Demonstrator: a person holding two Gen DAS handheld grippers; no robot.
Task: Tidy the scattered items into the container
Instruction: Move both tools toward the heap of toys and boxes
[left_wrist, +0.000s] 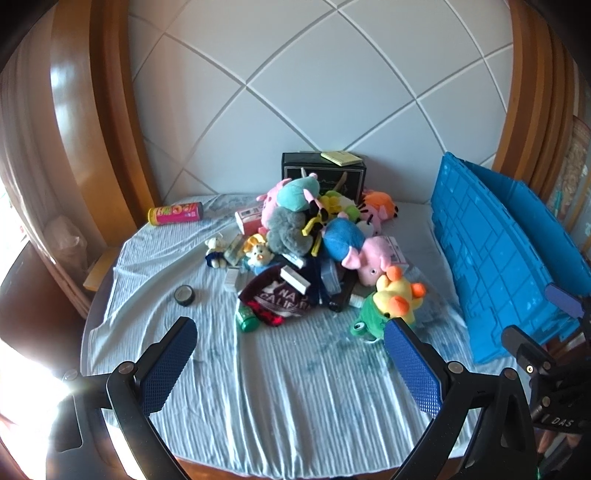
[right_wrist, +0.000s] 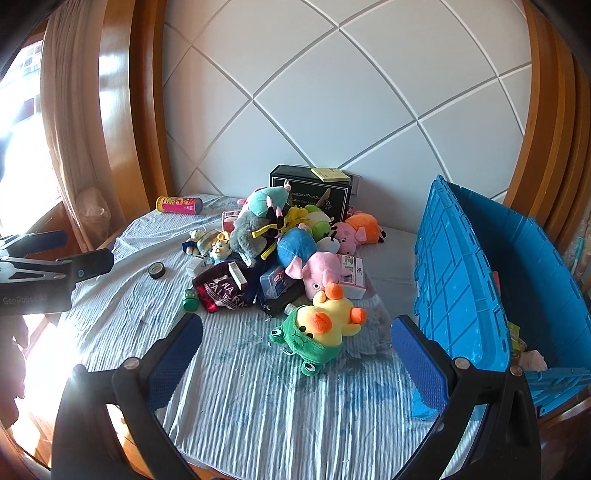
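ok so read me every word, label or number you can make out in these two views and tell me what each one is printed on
"NA" over "CALIFOR", partly folded away: dark maroon cloth at the front of the pile.
"DAS": black gear at the left wrist view's right edge.
"GenRobo", rest washed out: left gripper body in the right wrist view.
Too small or blurred: black box gold lettering, pink and yellow can, white barcode labels, yellow notepad.

We saw a ribbed cloth sheet (right_wrist: 258, 398), fuzzy plush toys (right_wrist: 328, 325), a ridged plastic crate (right_wrist: 461, 277), glossy wood frames (left_wrist: 92, 110) and textured gripper pads (left_wrist: 168, 369).
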